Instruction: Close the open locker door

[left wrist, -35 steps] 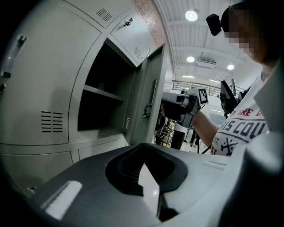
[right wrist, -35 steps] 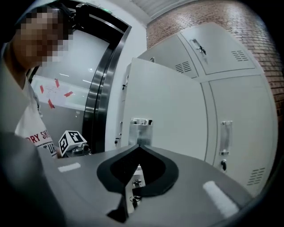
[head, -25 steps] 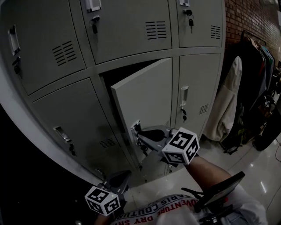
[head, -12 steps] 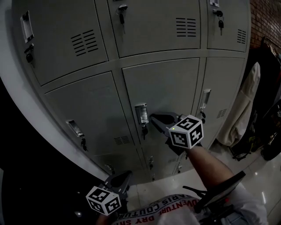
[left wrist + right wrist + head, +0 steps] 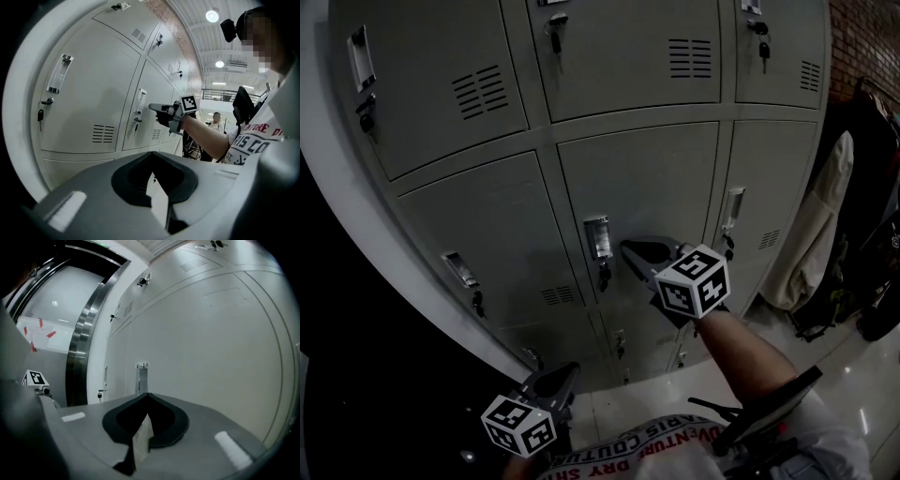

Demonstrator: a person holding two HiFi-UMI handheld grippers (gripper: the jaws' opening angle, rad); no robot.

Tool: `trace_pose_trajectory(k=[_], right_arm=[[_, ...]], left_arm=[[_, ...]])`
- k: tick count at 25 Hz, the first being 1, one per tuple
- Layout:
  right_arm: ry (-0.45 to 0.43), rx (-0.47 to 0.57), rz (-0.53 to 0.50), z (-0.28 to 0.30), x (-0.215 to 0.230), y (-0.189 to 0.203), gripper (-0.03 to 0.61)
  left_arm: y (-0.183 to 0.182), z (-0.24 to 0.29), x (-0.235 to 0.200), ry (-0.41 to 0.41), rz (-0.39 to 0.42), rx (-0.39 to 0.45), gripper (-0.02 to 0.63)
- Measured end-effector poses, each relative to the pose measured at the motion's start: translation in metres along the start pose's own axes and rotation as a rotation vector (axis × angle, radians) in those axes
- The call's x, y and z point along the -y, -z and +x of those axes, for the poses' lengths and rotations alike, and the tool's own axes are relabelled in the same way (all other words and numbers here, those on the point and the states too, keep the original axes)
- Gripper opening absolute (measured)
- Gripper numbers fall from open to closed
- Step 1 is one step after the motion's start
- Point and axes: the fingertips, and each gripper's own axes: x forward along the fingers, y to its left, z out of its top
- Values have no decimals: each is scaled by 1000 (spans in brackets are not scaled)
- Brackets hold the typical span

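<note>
The middle-row locker door (image 5: 647,187) lies flush with the grey doors around it, its metal handle (image 5: 597,237) at its left edge with a key below. My right gripper (image 5: 628,248) is shut with nothing in it, tips just right of the handle and at or very near the door face. In the right gripper view the door (image 5: 211,357) fills the frame beyond the right gripper (image 5: 147,394), with the handle (image 5: 142,376) straight ahead. My left gripper (image 5: 561,375) hangs low by the bottom lockers, shut and empty; the left gripper (image 5: 150,154) points along the locker row.
Coats (image 5: 825,225) hang on a rack to the right, beside a brick wall. Keys dangle from several locks (image 5: 555,33). A dark door frame (image 5: 84,333) stands left of the lockers. A person (image 5: 216,121) stands far down the row. Glossy floor (image 5: 853,375) lies below.
The door, half open a second ago, has swung shut with my right gripper following it in. Since half a second ago almost nothing has moved. The left gripper stayed low.
</note>
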Motion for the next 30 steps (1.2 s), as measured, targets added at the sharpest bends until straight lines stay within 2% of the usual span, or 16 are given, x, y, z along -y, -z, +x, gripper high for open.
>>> trace_pose_trajectory(k=[3, 8, 11, 17, 20, 23, 27, 30], right_arm=[[-36, -26, -19, -26, -21, 6, -9], [-98, -154, -70, -98, -70, 44, -8], [-143, -178, -26, -149, -103, 69, -6], [-189, -211, 121, -287, -177, 126, -6], [-192, -218, 174, -364, -214, 151, -6], [-204, -230, 226, -437, -252, 174, -6], [-195, -239, 253, -509, -285, 184, -6], [-191, -233, 252, -542, -301, 180, -6]], left_arm=[[-2, 1, 16, 16, 8, 5, 5], [5, 7, 56, 60, 10, 1, 5], [14, 3, 93, 87, -4, 9, 5], [53, -27, 210, 113, 49, 11, 5], [89, -48, 281, 123, 75, 2, 5], [128, -70, 348, 140, 65, -14, 5], [157, -93, 423, 172, 63, -23, 5], [163, -111, 457, 164, 94, -21, 3]])
